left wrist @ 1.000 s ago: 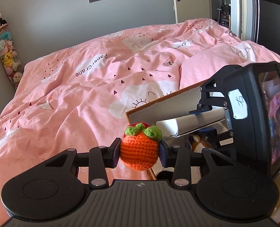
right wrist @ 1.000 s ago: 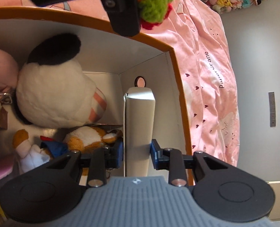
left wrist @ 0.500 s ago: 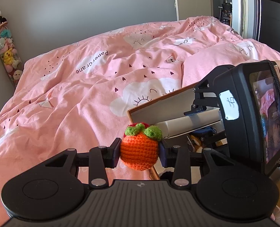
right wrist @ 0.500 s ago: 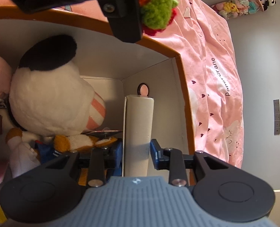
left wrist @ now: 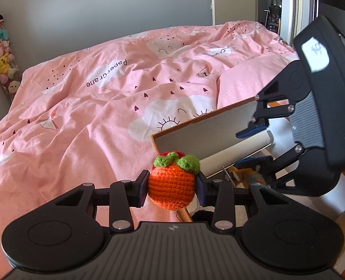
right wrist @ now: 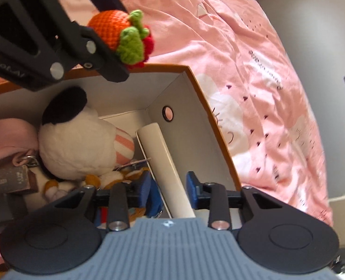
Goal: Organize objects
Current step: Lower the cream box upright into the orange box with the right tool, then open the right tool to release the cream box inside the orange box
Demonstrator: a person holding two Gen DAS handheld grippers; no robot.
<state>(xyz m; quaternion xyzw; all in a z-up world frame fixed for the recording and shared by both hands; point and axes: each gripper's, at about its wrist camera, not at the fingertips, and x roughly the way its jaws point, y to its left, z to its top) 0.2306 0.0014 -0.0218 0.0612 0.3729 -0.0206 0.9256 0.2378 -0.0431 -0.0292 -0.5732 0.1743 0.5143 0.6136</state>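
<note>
My left gripper point(left wrist: 171, 186) is shut on an orange crochet fruit point(left wrist: 171, 186) with green leaves, held just above the near corner of the storage box point(left wrist: 207, 130). From the right wrist the fruit point(right wrist: 111, 30) hangs over the orange rim point(right wrist: 209, 107). A long white carton point(right wrist: 165, 163) leans inside the box along its right wall. My right gripper point(right wrist: 169, 186) straddles the carton's near end. Its jaws are closing slightly, and narrow gaps show beside both pads. The carton point(left wrist: 254, 140) also shows in the left wrist view.
Inside the box lie a white plush with a black ear point(right wrist: 79, 144), a small orange and white plush point(right wrist: 111, 177), a pink plush point(right wrist: 6, 137) and a brown book point(right wrist: 6, 179). The box sits on a bed with a pink duvet point(left wrist: 102, 116). A tube of plush toys point(left wrist: 2, 53) stands by the wall.
My right gripper has risen and rolled, so the white carton now slants between its jaws instead of standing straight. The left gripper and the fruit have stayed put.
</note>
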